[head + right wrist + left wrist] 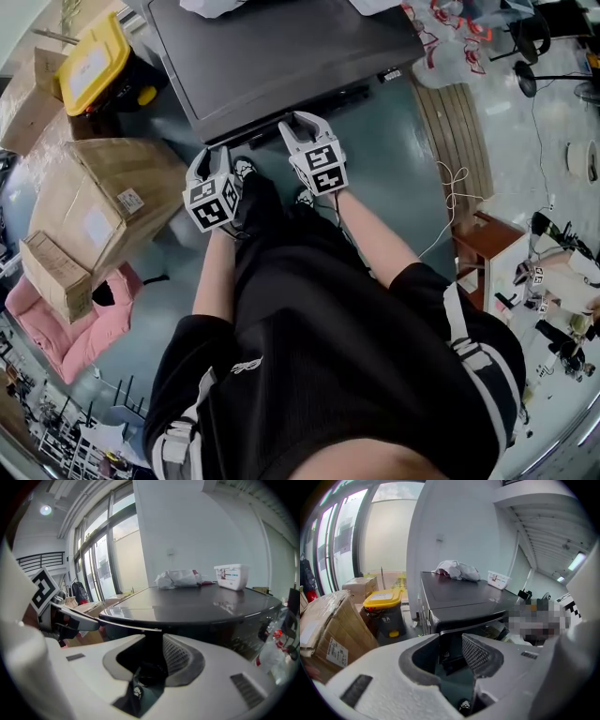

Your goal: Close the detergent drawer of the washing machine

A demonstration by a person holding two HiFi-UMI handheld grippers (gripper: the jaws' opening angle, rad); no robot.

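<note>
Teal floor, washing machine, large cardboard box, yellow-lidded bin, pink garment

Floor along washer front edge: open. Left side blocked: cardboard boxes, yellow-lid bin. Top free exc. cloth, white box at back edge.

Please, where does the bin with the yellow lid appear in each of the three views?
Head view: the bin is at the top left, left of the washing machine.
Left gripper view: the bin is left of centre, beside the machine.
Right gripper view: not in it.
Shared landmark: the white cloth on the machine's dark top.
</note>
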